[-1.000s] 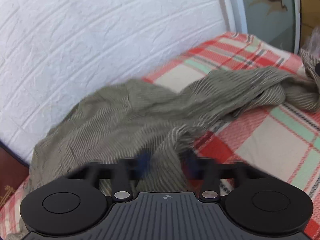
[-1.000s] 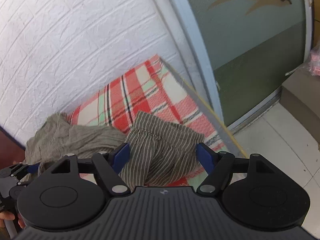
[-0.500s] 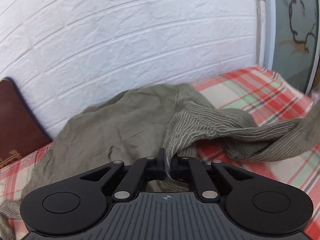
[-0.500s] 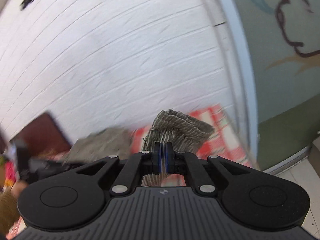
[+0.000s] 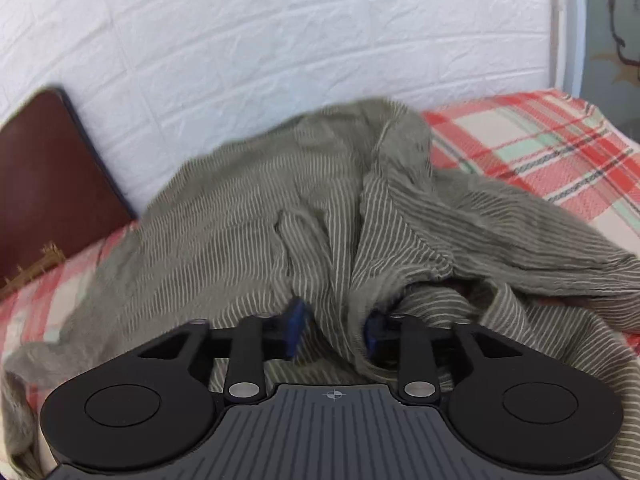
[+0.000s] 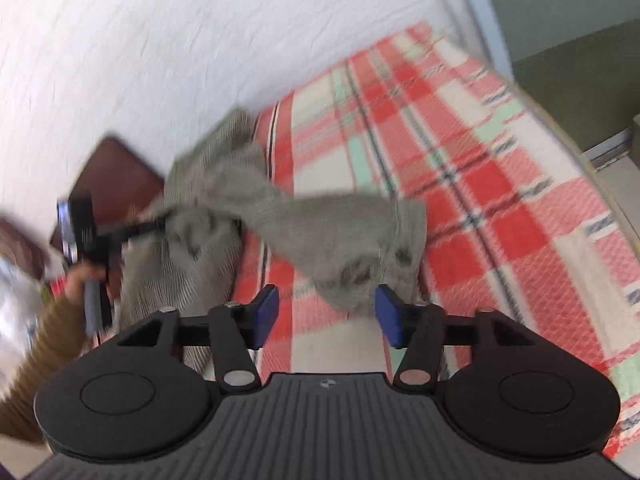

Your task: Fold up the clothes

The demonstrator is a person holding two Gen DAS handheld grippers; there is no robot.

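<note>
An olive-grey striped garment (image 5: 248,216) lies crumpled on the plaid bed sheet (image 5: 560,148), bunched up against the white wall. My left gripper (image 5: 334,330) hovers low over it with its jaws opening; a loose ridge of the cloth runs between the blue pads (image 5: 295,326) without being pinched. In the right wrist view a long end of the garment (image 6: 344,232) sags blurred towards the sheet (image 6: 500,184). My right gripper (image 6: 328,316) is just behind that end, its jaws opening too, and the cloth's tip hangs by the right pad (image 6: 390,318).
The white brick-pattern wall (image 5: 280,40) borders the bed at the back. A dark brown headboard (image 5: 44,176) stands at the left. The bed's edge and a floor strip (image 6: 608,148) lie to the right. A hand in a ribbed sleeve (image 6: 36,368) holds the other gripper (image 6: 86,232).
Both grippers were shut on the garment half a second ago; now both stand apart and the cloth has slumped onto the bed. Both views have swung leftward, towards the headboard.
</note>
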